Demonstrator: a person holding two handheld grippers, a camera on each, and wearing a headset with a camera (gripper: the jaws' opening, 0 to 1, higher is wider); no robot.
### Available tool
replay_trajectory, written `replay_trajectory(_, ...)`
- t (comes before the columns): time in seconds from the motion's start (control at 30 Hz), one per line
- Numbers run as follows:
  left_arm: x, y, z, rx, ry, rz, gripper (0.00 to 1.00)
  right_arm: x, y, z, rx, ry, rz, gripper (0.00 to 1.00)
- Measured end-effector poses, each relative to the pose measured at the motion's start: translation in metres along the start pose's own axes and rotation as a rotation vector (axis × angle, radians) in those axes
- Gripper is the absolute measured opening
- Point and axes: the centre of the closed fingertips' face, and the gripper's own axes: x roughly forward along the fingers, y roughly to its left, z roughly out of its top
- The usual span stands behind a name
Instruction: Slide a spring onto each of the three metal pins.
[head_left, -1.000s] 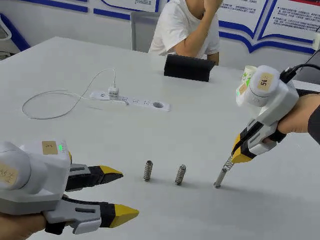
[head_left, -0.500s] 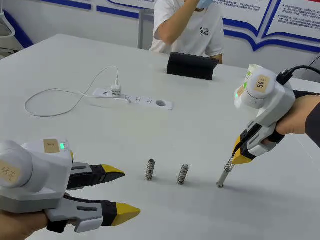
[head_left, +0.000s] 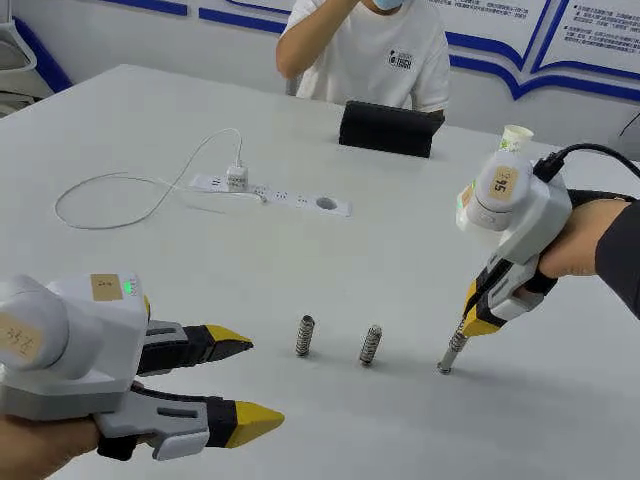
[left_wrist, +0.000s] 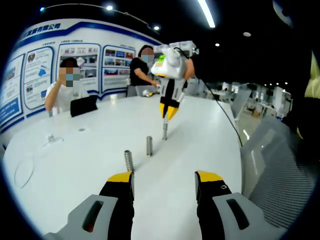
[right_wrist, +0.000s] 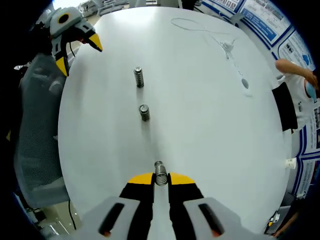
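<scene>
Three metal pins stand in a row on the white table. The left pin (head_left: 305, 335) and the middle pin (head_left: 371, 344) each carry a spring. The right pin (head_left: 449, 356) leans a little, with a spring (head_left: 459, 337) around its upper part. My right gripper (head_left: 472, 324) is shut on that spring (right_wrist: 160, 173), right above the pin. My left gripper (head_left: 256, 384) hovers open and holds nothing at the near left, a short way from the left pin (left_wrist: 128, 161). The right gripper (left_wrist: 169, 111) also appears in the left gripper view, over the far pin (left_wrist: 165, 131).
A white power strip (head_left: 285, 199) with a looping cable (head_left: 110, 190) lies mid-table. A black box (head_left: 390, 128) stands at the far edge in front of a seated person (head_left: 365, 45). A paper cup (head_left: 514, 138) is behind the right gripper. A grey chair (left_wrist: 280, 165) stands by the table.
My right gripper has come down a little with the spring, so less bare pin shows below it. The left gripper has held still. The head camera has shifted slightly.
</scene>
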Motion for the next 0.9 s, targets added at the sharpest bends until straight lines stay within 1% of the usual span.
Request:
replay_trajectory(0.2,0.000,0.000,-0.001,-0.003,0.001,-0.001,0.50,0.010,0.003,-0.001,0.016,0.011,0.012,0.12)
replay_trajectory(0.3,0.000,0.001,-0.001,-0.005,0.001,-0.001,0.50,0.015,0.001,-0.003,0.021,0.014,0.016,0.12)
replay_trajectory(0.5,0.002,0.000,-0.002,-0.006,0.003,-0.003,0.50,0.020,0.002,-0.003,0.031,0.016,0.023,0.12)
replay_trajectory(0.63,0.002,0.000,-0.002,-0.009,0.002,-0.002,0.50,0.024,0.002,-0.004,0.033,0.024,0.032,0.12)
replay_trajectory(0.9,0.002,0.000,-0.003,-0.009,0.003,-0.003,0.50,0.028,0.004,-0.008,0.033,0.043,0.042,0.12)
